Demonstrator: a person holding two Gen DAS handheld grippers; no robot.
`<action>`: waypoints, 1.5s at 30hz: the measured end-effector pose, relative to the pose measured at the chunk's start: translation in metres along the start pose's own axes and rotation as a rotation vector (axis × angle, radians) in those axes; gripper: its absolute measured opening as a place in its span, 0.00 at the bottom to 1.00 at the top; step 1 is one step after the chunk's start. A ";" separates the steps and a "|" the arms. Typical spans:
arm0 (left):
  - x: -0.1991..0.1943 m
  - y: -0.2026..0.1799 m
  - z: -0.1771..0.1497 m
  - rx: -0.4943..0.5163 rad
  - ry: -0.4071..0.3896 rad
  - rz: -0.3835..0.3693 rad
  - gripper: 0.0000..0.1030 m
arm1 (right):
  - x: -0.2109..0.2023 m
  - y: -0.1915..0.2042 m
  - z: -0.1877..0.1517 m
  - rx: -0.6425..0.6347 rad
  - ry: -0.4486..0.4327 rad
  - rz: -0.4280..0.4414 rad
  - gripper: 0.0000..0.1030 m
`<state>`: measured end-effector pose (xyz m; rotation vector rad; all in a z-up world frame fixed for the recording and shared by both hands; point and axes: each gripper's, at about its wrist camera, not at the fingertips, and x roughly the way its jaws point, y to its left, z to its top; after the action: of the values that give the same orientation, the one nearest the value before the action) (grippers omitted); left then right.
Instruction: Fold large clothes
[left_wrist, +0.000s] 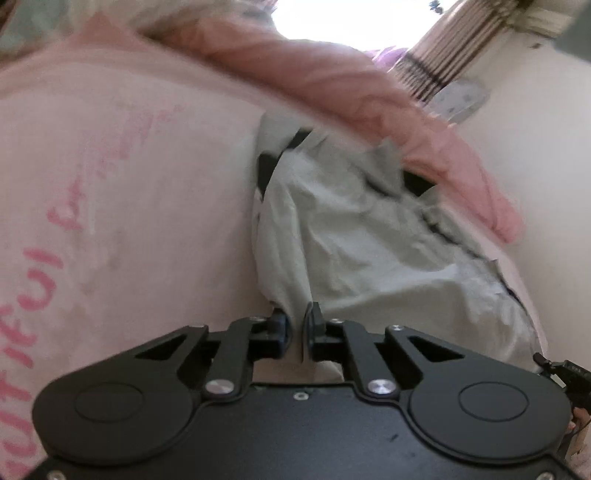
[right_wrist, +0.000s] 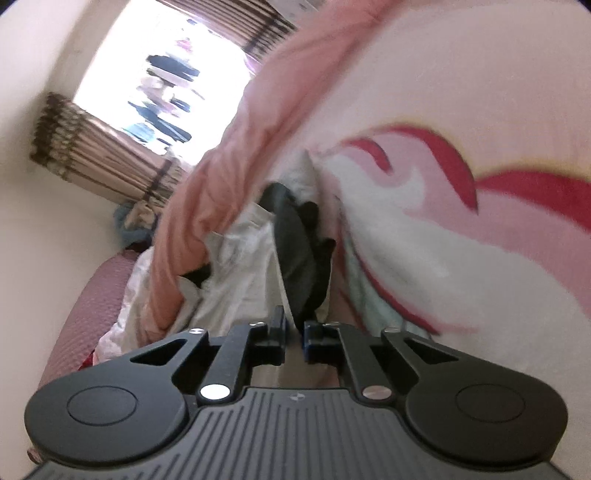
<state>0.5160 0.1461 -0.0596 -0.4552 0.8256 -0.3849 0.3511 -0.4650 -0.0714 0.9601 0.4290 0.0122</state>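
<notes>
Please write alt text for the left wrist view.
The left gripper, jaws closed, pinches the near edge of a crumpled pale grey garment. It lies on a pale pink sheet with pink lettering, beside a rolled pink blanket.

I see a grey-and-black garment beside a pale pink sheet with red lettering; striped curtain beyond.

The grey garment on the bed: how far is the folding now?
Done: nothing looks folded; the grey garment lies crumpled on the pink bedsheet, next to a rolled pink blanket. In hand: the left gripper and the right gripper have their jaws pinched on its edge. Left: spreading it flat and making every fold.
</notes>
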 end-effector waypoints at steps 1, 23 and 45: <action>-0.012 -0.001 -0.001 -0.006 -0.016 -0.027 0.06 | -0.007 0.003 0.000 -0.003 -0.007 0.009 0.05; 0.027 -0.023 0.052 0.221 -0.127 0.142 0.69 | 0.082 0.081 0.063 -0.576 -0.010 -0.105 0.79; 0.096 -0.073 0.080 0.339 -0.189 0.136 0.11 | 0.148 0.114 0.054 -0.782 -0.037 -0.215 0.11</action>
<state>0.6260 0.0561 -0.0320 -0.1156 0.5889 -0.3415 0.5260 -0.4118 -0.0053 0.1425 0.4402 -0.0318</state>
